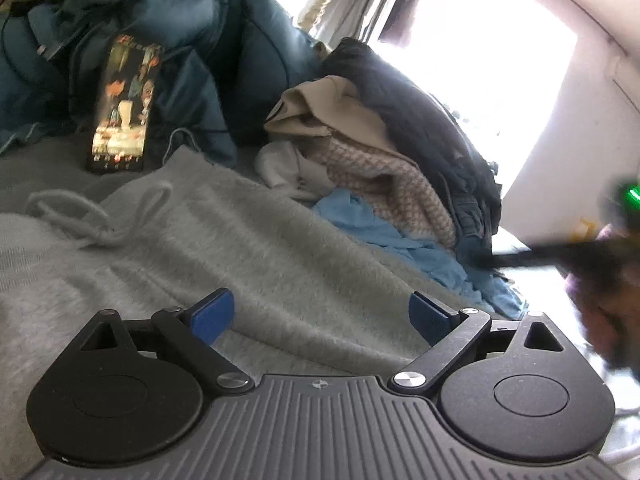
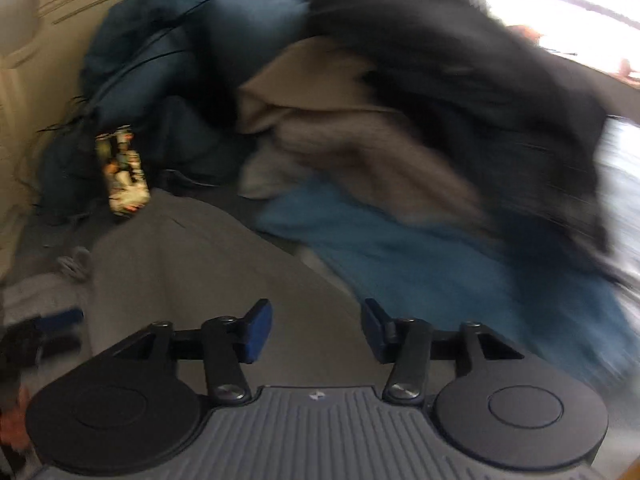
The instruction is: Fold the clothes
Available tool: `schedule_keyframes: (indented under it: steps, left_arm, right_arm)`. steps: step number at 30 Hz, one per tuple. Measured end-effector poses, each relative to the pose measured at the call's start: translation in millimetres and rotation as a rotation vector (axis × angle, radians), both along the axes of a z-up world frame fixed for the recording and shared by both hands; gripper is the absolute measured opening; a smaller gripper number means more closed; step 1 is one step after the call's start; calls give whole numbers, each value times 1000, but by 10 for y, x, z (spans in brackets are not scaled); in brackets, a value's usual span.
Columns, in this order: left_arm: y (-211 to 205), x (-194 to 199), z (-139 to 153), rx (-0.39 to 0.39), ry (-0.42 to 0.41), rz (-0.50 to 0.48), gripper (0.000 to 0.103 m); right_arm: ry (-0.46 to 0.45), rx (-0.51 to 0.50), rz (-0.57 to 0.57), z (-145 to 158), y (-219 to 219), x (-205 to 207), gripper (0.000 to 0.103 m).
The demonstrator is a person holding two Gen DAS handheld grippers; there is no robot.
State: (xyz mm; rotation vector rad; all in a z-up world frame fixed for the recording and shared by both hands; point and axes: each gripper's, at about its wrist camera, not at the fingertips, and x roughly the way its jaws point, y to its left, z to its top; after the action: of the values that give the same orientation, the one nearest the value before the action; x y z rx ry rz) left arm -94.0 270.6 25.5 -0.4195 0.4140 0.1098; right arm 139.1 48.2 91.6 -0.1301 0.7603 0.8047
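Note:
A grey fleecy garment (image 1: 248, 240) with a drawstring (image 1: 92, 216) lies spread on the bed. My left gripper (image 1: 320, 314) hovers just over it, its blue pads (image 1: 212, 312) wide apart and holding nothing. In the blurred right wrist view the same grey garment (image 2: 200, 272) lies under my right gripper (image 2: 316, 330), which stands open with an empty gap between its pads. A heap of unfolded clothes (image 1: 376, 152) rises behind: beige, pink knit, black and a light blue piece (image 2: 420, 264).
A lit phone (image 1: 122, 108) leans against a dark blue duvet (image 1: 168, 40) at the back left. A bright window (image 1: 500, 60) fills the right. A blurred dark device with a green light (image 1: 628, 200) and a hand show at the right edge.

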Motion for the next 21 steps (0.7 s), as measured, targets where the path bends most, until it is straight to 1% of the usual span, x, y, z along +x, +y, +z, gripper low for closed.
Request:
schedule_keyframes:
  steps: [2, 3, 5, 7, 9, 12, 14, 16, 19, 21]
  left_arm:
    - [-19, 72, -66, 37, 61, 15, 95]
    - [-24, 95, -87, 45, 77, 16, 95]
    - [-30, 128, -118, 53, 95, 14, 95]
    - [-35, 131, -130, 59, 98, 12, 96]
    - [-35, 129, -138, 64, 98, 9, 97]
    - [-16, 114, -153, 60, 91, -1, 97]
    - [4, 109, -162, 45, 86, -7, 97]
    - [21, 111, -162, 34, 83, -10, 98]
    - [20, 121, -163, 33, 83, -11, 98]
    - [25, 119, -165, 28, 80, -12, 98]
  right_arm:
    - [20, 16, 28, -79, 217, 256, 57]
    - [37, 27, 42, -115, 312, 374, 59]
    - [98, 60, 71, -173, 457, 558, 62]
    - [132, 65, 114, -257, 670, 671, 65]
    - [134, 56, 142, -367, 835, 755, 65]
    - [153, 34, 165, -489, 965, 816, 65]
    - [156, -3, 184, -544, 1035, 788, 65]
    - [137, -44, 208, -555, 1069, 729, 65]
    - [102, -85, 233, -531, 1156, 659, 60]
    - [73, -120, 253, -509, 1226, 589, 47]
